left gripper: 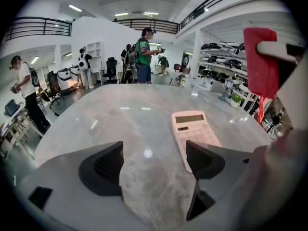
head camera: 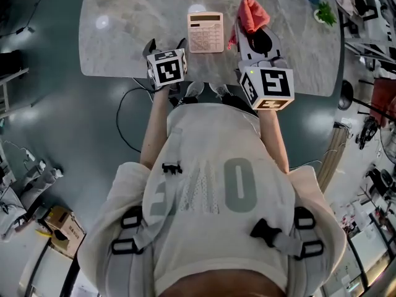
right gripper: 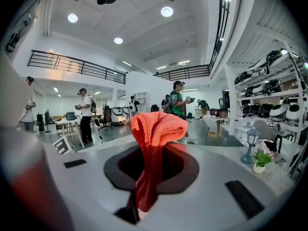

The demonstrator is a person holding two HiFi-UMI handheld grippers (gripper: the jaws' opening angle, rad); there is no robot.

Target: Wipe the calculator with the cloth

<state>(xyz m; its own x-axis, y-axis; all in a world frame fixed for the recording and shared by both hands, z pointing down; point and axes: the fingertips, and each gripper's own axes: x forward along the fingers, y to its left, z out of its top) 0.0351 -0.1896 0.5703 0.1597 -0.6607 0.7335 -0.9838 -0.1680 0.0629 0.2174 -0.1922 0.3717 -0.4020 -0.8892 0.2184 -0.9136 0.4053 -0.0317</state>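
A pink calculator (head camera: 205,32) lies flat on the grey marble table (head camera: 124,36), display end away from me. In the left gripper view the calculator (left gripper: 192,131) sits just ahead and right of the jaws. My left gripper (head camera: 166,46) is open and empty, low over the table's near edge, left of the calculator. To the calculator's right, my right gripper (head camera: 255,37) is held above the table, shut on a red cloth (head camera: 251,13). The cloth (right gripper: 153,150) bunches up out of the closed jaws and hangs down between them.
A small potted plant (head camera: 324,14) stands at the table's far right. Past the right edge are shelves and clutter (head camera: 371,17). A black cable (head camera: 127,122) runs on the floor below the table. Several people (left gripper: 142,54) stand beyond the table's far side.
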